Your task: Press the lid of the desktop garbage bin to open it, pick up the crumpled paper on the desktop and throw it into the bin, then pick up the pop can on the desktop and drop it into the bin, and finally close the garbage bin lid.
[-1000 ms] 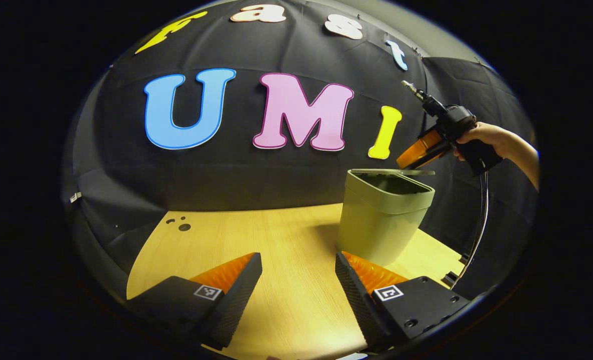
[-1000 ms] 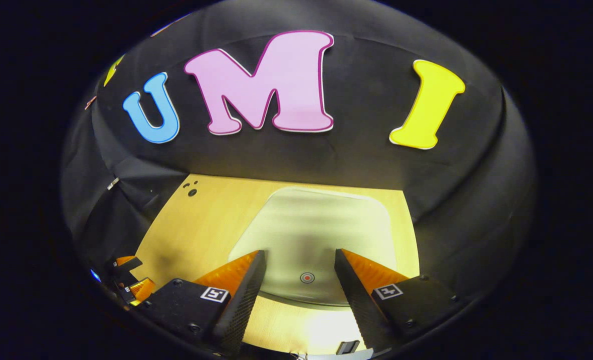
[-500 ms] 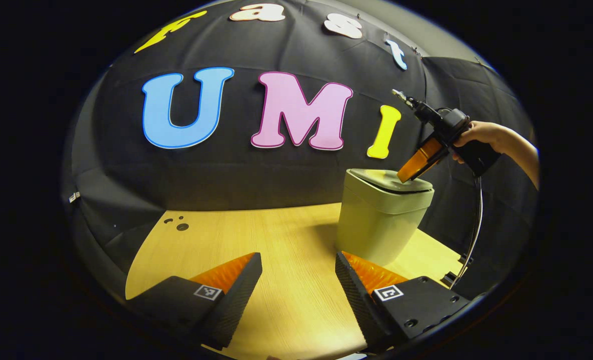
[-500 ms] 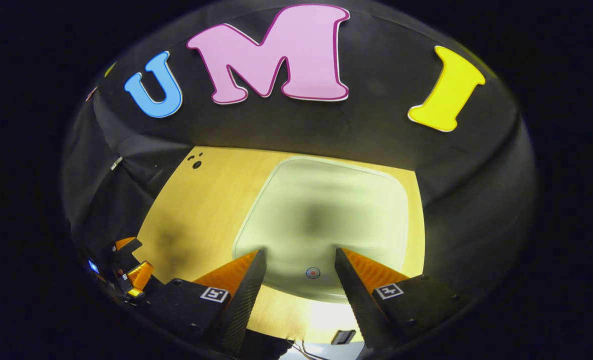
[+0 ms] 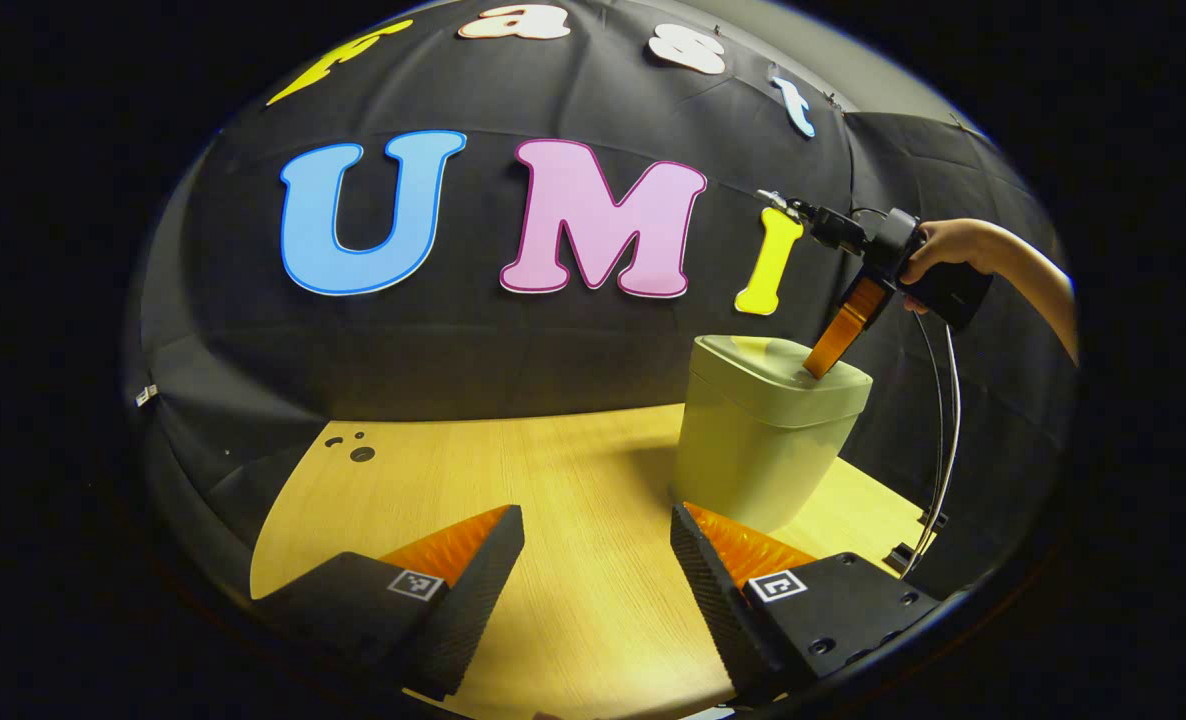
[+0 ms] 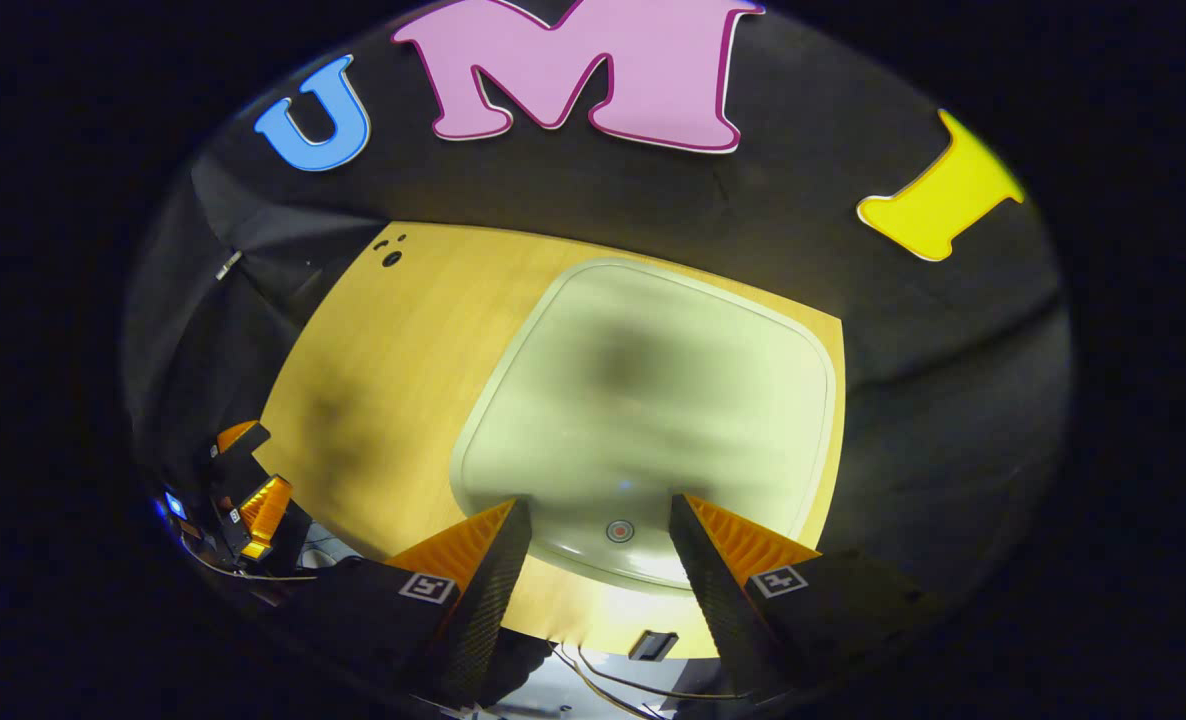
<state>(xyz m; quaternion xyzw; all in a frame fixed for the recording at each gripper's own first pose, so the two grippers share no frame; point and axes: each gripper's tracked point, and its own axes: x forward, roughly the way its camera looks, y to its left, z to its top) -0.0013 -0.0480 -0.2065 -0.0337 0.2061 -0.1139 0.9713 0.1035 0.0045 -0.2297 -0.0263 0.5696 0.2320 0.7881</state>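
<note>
The pale green bin (image 5: 765, 450) stands on the wooden table at the right, its lid (image 5: 773, 362) lying flat and shut. A hand (image 5: 943, 250) holds my right gripper (image 5: 821, 362) steeply downward, with its tips resting on the lid's near right part. In the right gripper view the lid (image 6: 643, 390) lies just below me. A small red round mark (image 6: 619, 530) sits between the fingers of my right gripper (image 6: 598, 515), which is open with nothing in it. My left gripper (image 5: 598, 530) hovers low over the table, open and empty, to the left of the bin. It also appears small as the left gripper (image 6: 253, 500).
The wooden table (image 5: 513, 470) stretches left of the bin, with small dark holes (image 5: 361, 452) near its far left corner. A cable (image 5: 943, 430) hangs from the right gripper beside the bin. Black cloth walls close the back and both sides.
The bin lid has gone from standing open to lying shut. My right gripper tipped down and came lower onto the lid. My left gripper has barely moved.
</note>
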